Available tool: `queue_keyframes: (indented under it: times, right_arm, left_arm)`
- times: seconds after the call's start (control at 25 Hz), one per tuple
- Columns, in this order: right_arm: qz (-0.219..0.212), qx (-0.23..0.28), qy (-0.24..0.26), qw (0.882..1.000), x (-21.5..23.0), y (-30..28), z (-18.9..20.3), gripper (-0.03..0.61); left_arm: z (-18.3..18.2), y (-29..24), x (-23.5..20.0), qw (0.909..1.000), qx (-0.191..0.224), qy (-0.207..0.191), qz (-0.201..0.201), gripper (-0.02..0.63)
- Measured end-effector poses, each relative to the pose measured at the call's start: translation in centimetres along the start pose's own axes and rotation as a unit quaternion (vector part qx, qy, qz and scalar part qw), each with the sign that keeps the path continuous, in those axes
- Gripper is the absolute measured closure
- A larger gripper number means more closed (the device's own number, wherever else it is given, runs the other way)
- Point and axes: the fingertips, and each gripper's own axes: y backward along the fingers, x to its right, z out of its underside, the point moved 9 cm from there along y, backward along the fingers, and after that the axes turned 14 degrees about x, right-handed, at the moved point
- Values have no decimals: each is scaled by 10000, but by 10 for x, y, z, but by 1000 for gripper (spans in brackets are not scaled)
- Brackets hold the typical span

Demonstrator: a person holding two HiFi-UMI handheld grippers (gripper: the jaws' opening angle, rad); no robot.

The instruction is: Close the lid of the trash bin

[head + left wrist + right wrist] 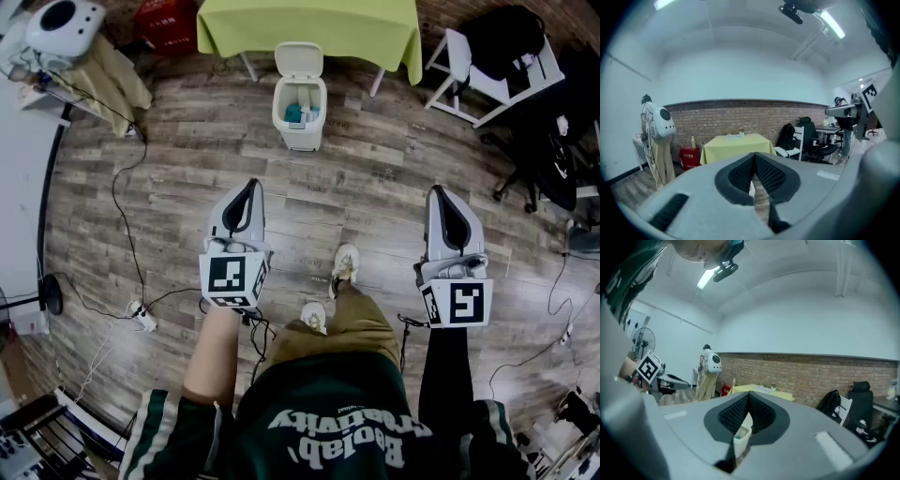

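Far left, a black cable [120, 202] snakes over the wood floor [375, 187]. My left gripper [250, 186] is held out in front of me, and its fingers [740, 173] are pinched together, tips touching.

Dead centre and well ahead of both grippers is the trash bin [300, 131]. It's standing on the floor just in front of the tabletop [309, 23] with the lime green cloth. The lid [299, 58] is flipped up, standing upright at the back, so the bin is wide open, and I can see some blue and white stuff inside.

My right gripper [439, 192] is out level beside the left one, with its fingers [733, 414] shut tight on each other too. In the right gripper view the bin peeks through the slit under the closed tips.

Off to the right there's a white chair [469, 84] with a black backpack [506, 37] on it.
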Motion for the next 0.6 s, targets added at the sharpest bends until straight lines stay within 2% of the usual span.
queue_keyframes:
  times: [0.12, 0.24, 0.44, 0.6]
  right_arm:
    - [-38, 129, -116, 9998, -20, 37, -47, 566]
    - [-51, 246, -168, 9995, -32, 68, -82, 566]
    - [-165, 385, -95, 9991, -46, 100, -111, 566]
    - [-169, 441, -63, 9989, -55, 113, -125, 566]
  left_arm:
    - [-51, 71, 23, 9999, -40, -135, -10, 606]
    - [-93, 119, 43, 9998, 51, -206, -49, 606]
    - [-150, 156, 62, 9982, 535, -253, -56, 606]
    - [-176, 169, 70, 9967, 732, -333, 53, 606]
